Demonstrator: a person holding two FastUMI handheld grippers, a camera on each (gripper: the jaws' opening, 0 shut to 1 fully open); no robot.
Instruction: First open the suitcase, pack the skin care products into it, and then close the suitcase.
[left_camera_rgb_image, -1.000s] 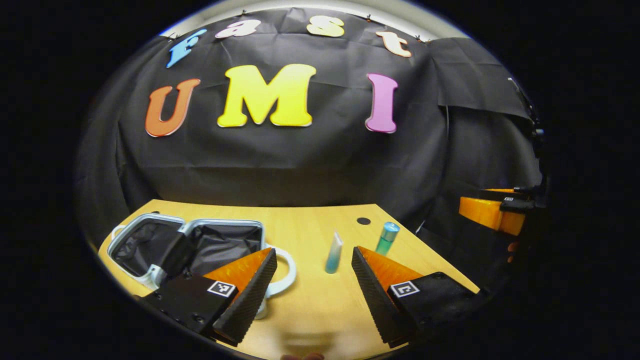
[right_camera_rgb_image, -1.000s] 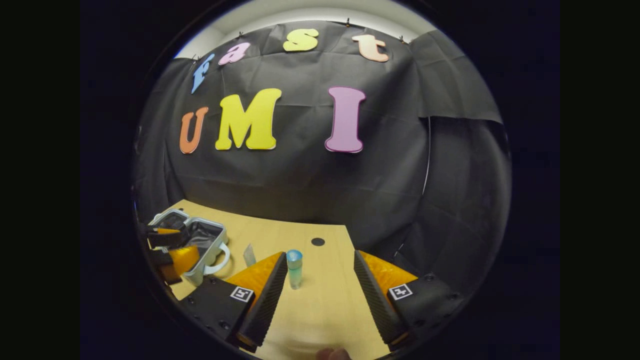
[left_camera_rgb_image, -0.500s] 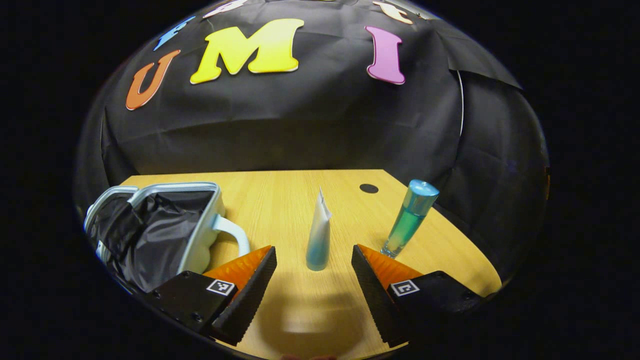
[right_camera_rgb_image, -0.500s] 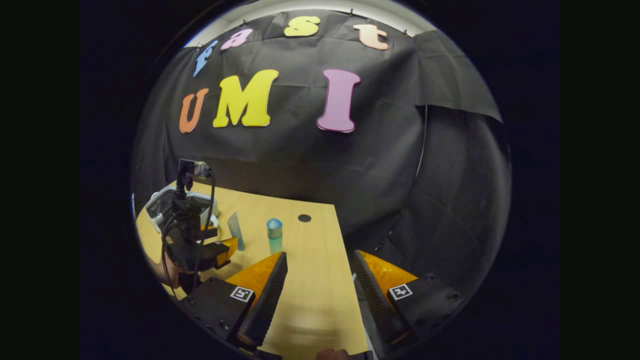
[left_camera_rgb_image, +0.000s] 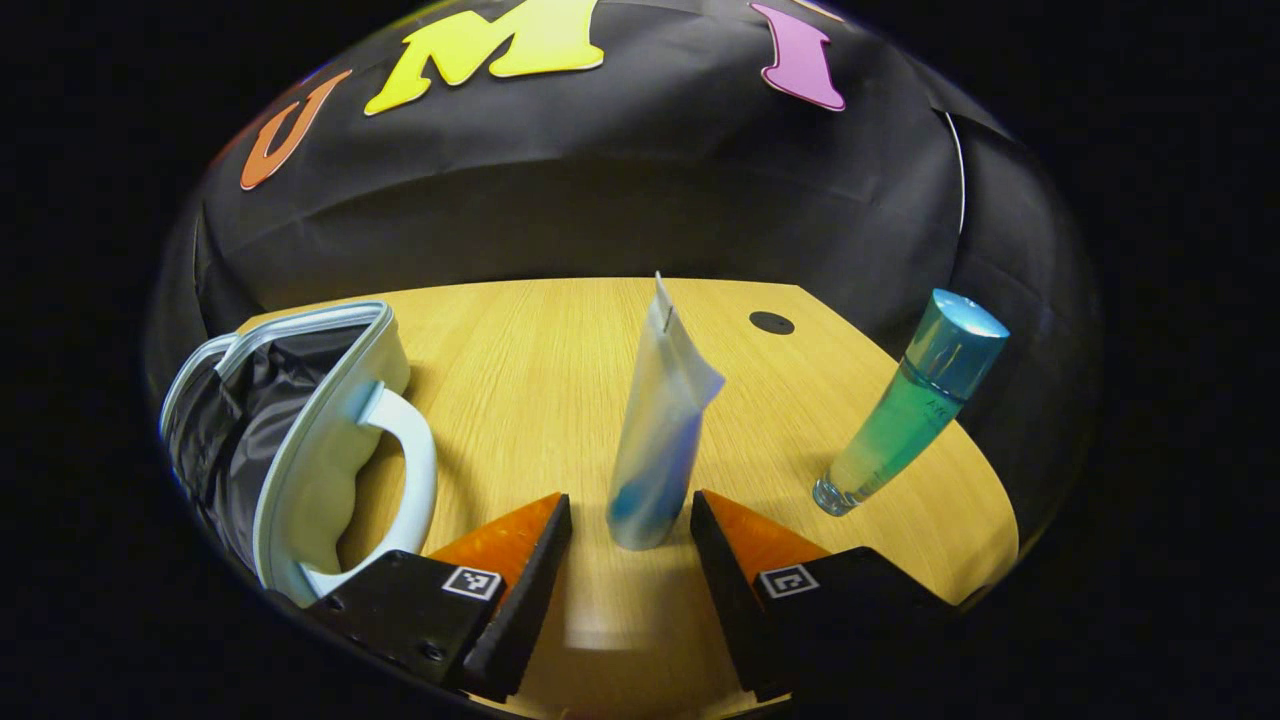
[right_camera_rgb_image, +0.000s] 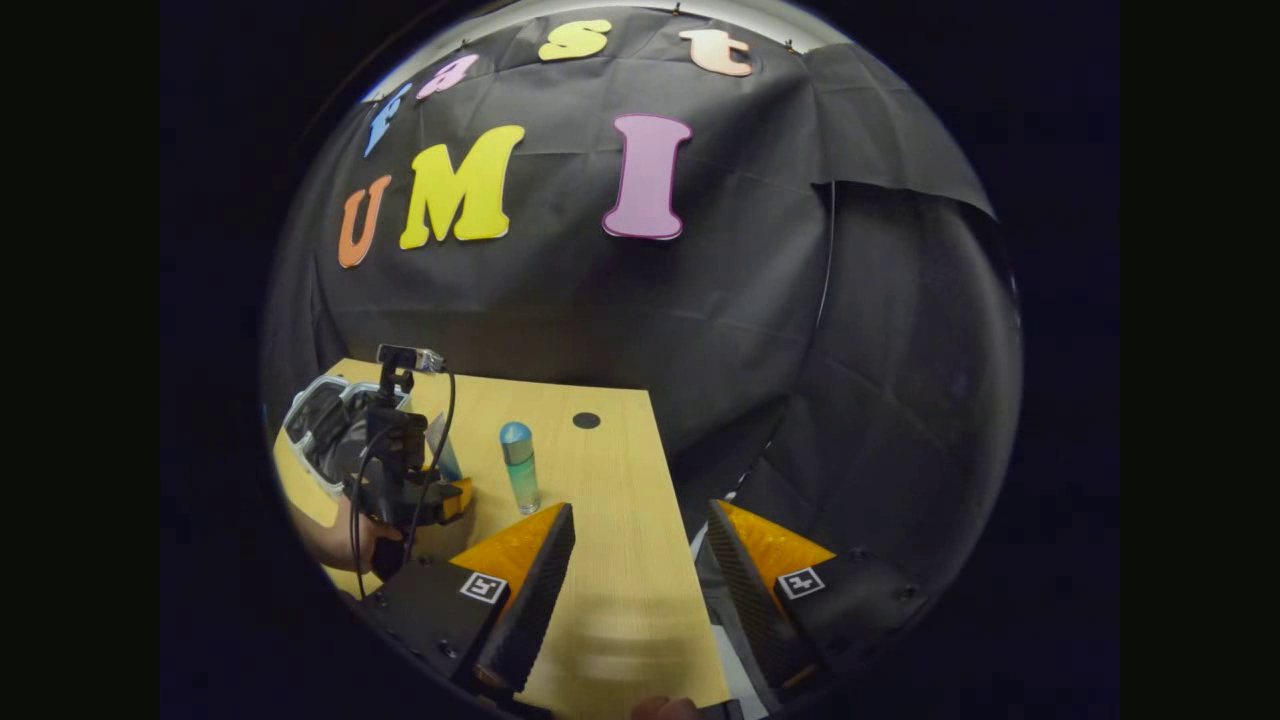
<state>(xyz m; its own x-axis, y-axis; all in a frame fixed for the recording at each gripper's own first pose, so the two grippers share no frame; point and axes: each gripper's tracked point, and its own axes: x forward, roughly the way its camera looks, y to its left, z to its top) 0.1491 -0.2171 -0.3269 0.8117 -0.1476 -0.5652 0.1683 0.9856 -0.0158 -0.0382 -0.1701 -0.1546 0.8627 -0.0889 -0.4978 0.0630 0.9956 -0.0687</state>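
A pale tube with a blue base (left_camera_rgb_image: 660, 430) stands upright on the wooden table (left_camera_rgb_image: 540, 360). My left gripper (left_camera_rgb_image: 628, 520) is open, and the tube's base sits between its fingertips with a small gap on each side. A teal bottle with a blue cap (left_camera_rgb_image: 905, 420) stands to the right of it. The open white suitcase (left_camera_rgb_image: 300, 440) with black lining lies at the left, handle toward me. In the right gripper view my right gripper (right_camera_rgb_image: 640, 520) is open and holds nothing, hanging over the table's right edge, well back from the bottle (right_camera_rgb_image: 520, 468).
In the right gripper view a hand (right_camera_rgb_image: 335, 535) holds the left gripper, which hides most of the tube and part of the suitcase (right_camera_rgb_image: 315, 430). A dark round hole (left_camera_rgb_image: 771, 322) marks the table's far right. The table's right edge (right_camera_rgb_image: 680, 560) runs between my right fingers.
My left gripper has moved forward and down to the tube, which now stands between its fingertips. The right gripper has drawn back and to the right, away from the bottle.
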